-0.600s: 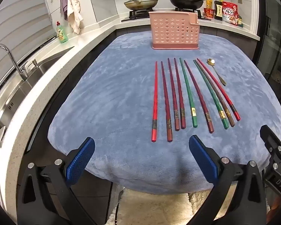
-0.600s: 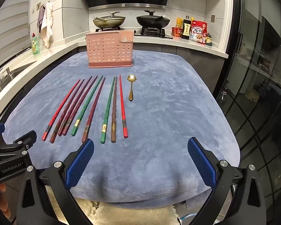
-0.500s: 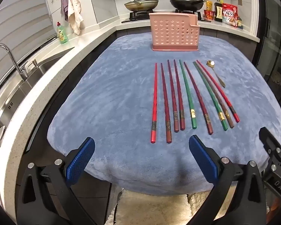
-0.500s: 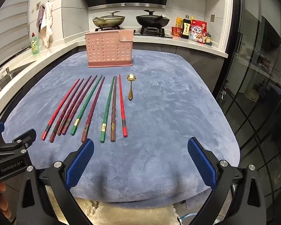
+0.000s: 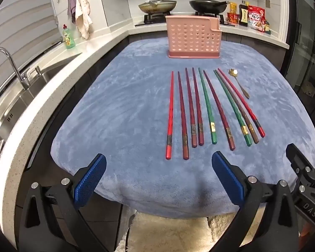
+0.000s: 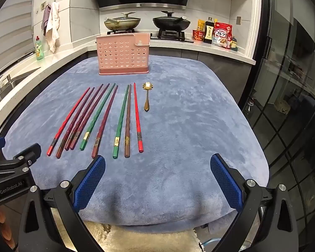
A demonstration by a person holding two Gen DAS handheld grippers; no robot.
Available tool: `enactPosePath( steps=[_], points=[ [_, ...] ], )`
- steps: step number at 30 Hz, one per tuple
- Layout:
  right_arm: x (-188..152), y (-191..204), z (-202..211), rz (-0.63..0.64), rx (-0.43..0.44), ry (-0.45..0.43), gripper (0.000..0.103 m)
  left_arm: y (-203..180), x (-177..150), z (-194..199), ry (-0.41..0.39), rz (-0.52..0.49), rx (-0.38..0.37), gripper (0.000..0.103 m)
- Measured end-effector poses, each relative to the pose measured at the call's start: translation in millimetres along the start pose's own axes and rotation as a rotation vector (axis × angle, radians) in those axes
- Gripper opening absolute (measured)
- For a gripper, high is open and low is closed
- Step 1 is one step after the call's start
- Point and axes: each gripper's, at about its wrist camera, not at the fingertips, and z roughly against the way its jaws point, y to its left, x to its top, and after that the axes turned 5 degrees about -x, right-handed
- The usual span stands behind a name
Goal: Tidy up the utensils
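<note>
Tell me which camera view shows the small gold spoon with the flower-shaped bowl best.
The right wrist view: the small gold spoon with the flower-shaped bowl lies near the centre, with its bowl and handle distinct. In the left wrist view the spoon lies off to the right, slanted and less distinct.

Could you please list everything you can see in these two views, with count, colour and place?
chopsticks: nine; red, dark red, green, brown; row on cloth
spoon: one, gold, right of row
utensil holder: one, pink, upright behind row
cloth: one, blue, covers table
pans: two, on stove
soap bottle: one, green, by sink
food packets: several, right counter
towels: hanging on wall
left hand-held gripper: open, empty
right hand-held gripper: open, empty
</note>
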Motion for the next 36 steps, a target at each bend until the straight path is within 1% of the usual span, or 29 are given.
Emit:
enactPosePath(
  steps=[2, 9, 13, 36],
  points=[
    [1.7, 4.8, 1.2, 0.009, -0.004, -0.004, 0.096, 1.1, -0.8, -1.4, 0.006, 0.005, 0.000, 0.096],
    [-1.3, -1.8, 3.0, 0.009, 0.000, -0.001, 0.096, 0.7, -2.5, -3.2, 0.015, 0.004, -0.001, 0.096],
    [0.5, 2.9, 0.3, 0.010, -0.004, 0.002, 0.096, 1.4, -2.0, -4.4, 0.020, 0.003, 0.000, 0.096],
    [0.0, 4.3, 0.1, 0.013, -0.005, 0.002, 0.096, 1.2, -3.5, -7.4, 0.027, -0.001, 0.001, 0.096]
  ],
)
